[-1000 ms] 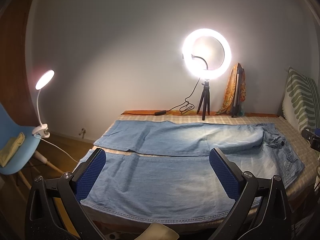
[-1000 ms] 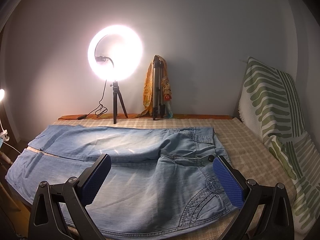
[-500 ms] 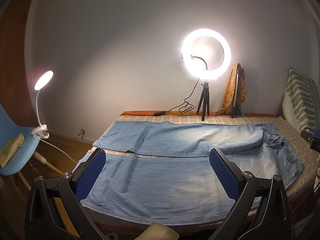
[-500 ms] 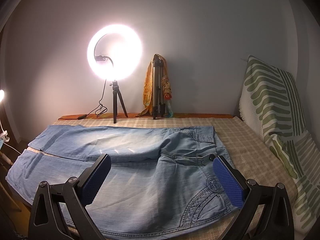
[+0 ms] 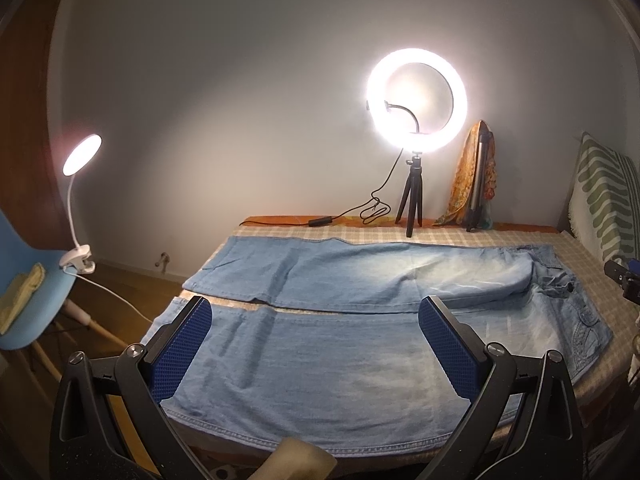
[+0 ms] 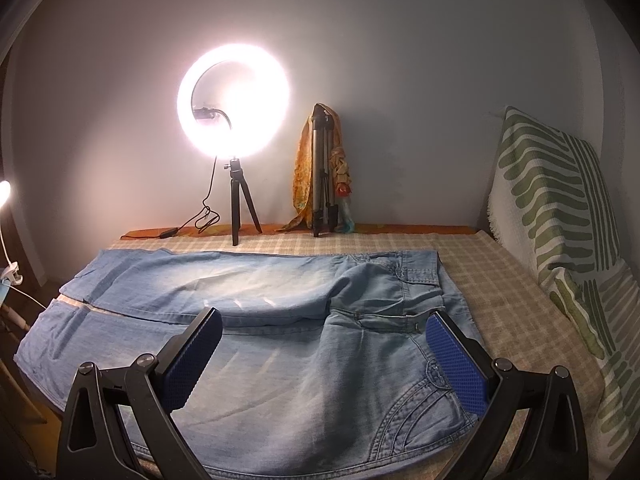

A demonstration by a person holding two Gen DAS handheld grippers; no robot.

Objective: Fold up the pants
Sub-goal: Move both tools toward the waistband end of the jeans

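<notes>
Light blue denim pants lie flat and spread open across the bed, legs to the left, waist to the right; they also show in the right wrist view. My left gripper is open and empty, hovering above the near leg. My right gripper is open and empty, above the seat and waist end. A dark tip of the right gripper shows at the right edge of the left wrist view.
The bed has a checked sheet. A lit ring light on a small tripod and a folded tripod with an orange cloth stand at the back. A green-striped pillow leans at right. A blue chair with a clip lamp stands at left.
Both grippers have crept slightly forward over the pants; jaws stay open and the pants have not moved.
</notes>
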